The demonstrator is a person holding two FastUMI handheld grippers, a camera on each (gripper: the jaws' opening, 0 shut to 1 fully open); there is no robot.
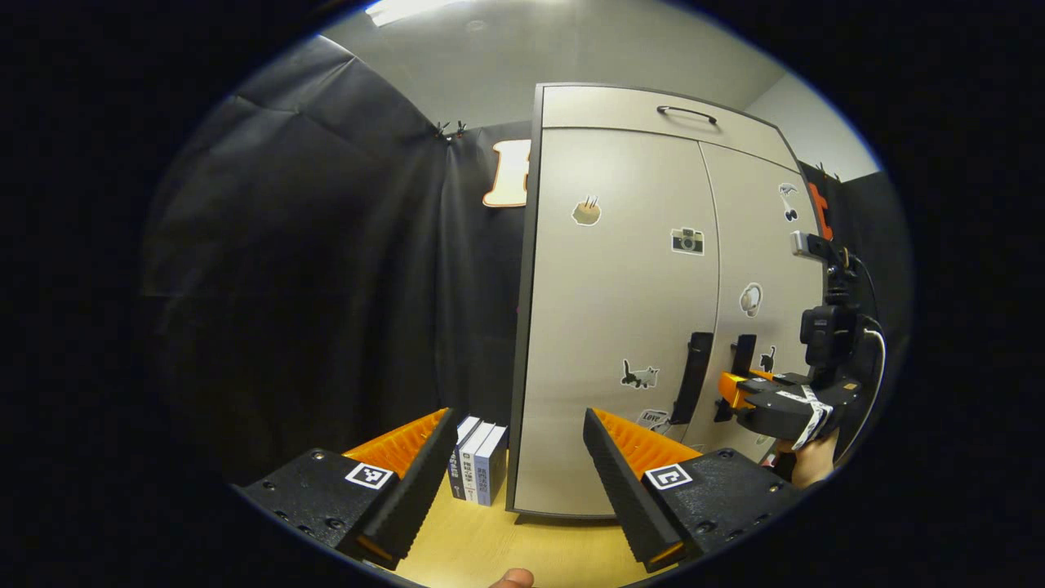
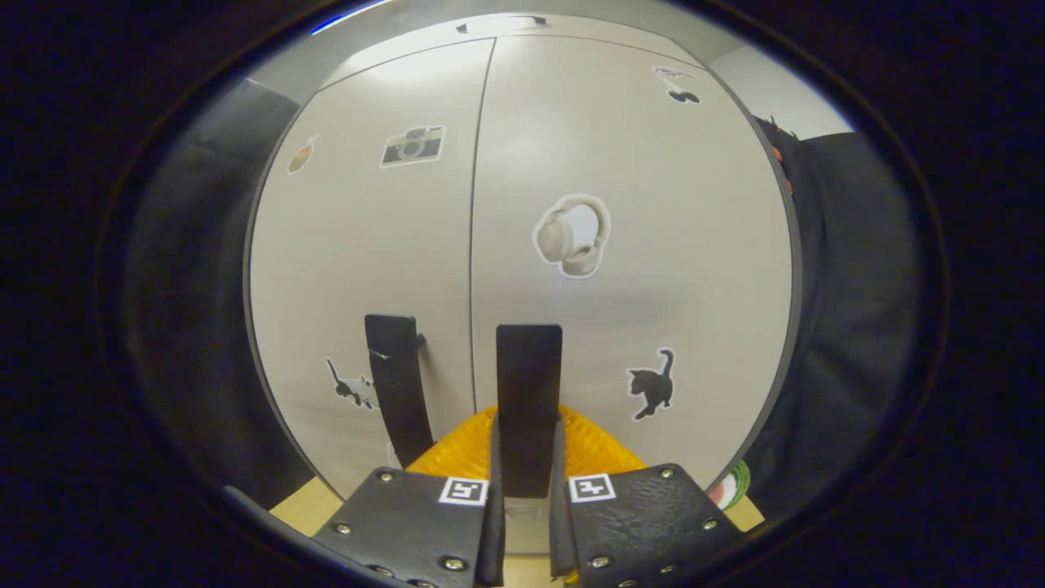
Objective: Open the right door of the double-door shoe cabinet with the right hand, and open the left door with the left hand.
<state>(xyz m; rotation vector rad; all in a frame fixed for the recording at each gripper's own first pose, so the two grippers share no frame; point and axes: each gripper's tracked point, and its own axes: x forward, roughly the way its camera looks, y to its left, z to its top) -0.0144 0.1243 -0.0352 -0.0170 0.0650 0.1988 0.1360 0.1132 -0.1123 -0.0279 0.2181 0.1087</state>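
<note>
The pale shoe cabinet has its left door (image 1: 612, 310) and right door (image 1: 763, 237) both flush and closed. My left gripper (image 1: 519, 414) is open with nothing between its fingers, hanging short of the cabinet's left edge and well left of the left door's black handle (image 1: 694, 371). My right gripper (image 1: 739, 392) is at the right door's handle (image 1: 743, 355). In the right gripper view my right gripper (image 2: 527, 433) is shut on that upright black handle (image 2: 529, 392), a finger pressing each side. The left door's handle (image 2: 397, 384) stands free just to its left.
Three books (image 1: 478, 461) stand against the cabinet's left side on the wooden surface (image 1: 506, 547). A top flap with a thin black handle (image 1: 686, 113) sits above the doors. Black cloth hangs to the left. A hand (image 1: 812, 461) holds the right gripper.
</note>
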